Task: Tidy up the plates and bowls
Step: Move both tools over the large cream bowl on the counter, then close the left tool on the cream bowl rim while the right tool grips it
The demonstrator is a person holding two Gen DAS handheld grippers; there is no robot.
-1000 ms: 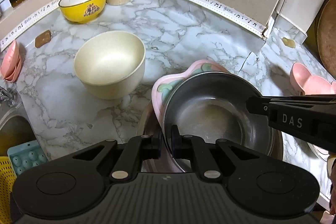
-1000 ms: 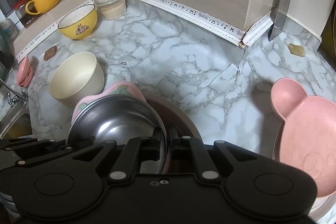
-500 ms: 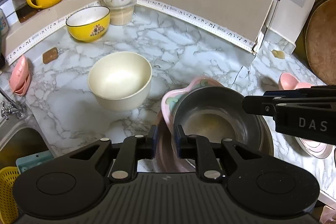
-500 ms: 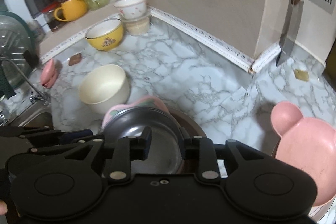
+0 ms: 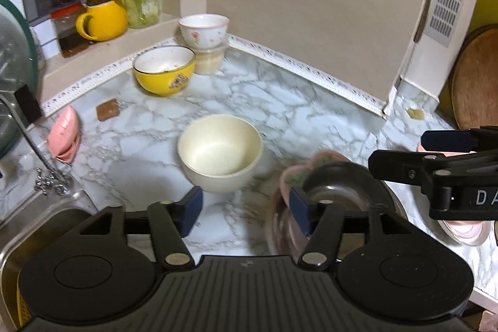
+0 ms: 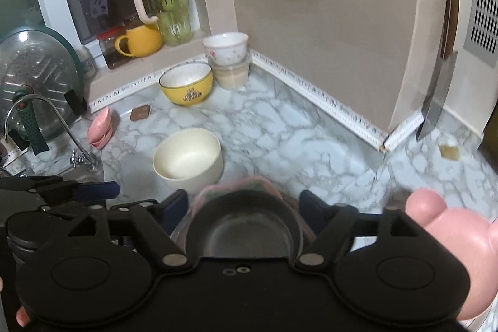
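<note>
Four bowls are counted: a steel bowl [image 6: 246, 235] at six o'clock, cream bowl [image 6: 188, 157], yellow bowl [image 6: 186, 83] and floral bowl [image 6: 225, 47] toward twelve. Two pink plates [image 6: 457, 251] are seen.

Open marble counter [image 6: 267, 126] mid-scene, passable, cream bowl [image 6: 188, 159] obstructing near-left, yellow bowl [image 6: 186, 84] and stacked floral bowl [image 6: 225, 49] blocking far corner, faucet [image 6: 62, 126] left, hanging knife [image 6: 435, 101] right, pink bear plate [image 6: 451, 238] near-right.

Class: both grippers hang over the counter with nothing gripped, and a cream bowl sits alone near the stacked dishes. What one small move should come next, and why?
Probably bring the left gripper, jaws opening with nothing between them, toward the cream bowl. It stands loose just ahead, apart from the steel bowl already nested on the pink dish.
</note>
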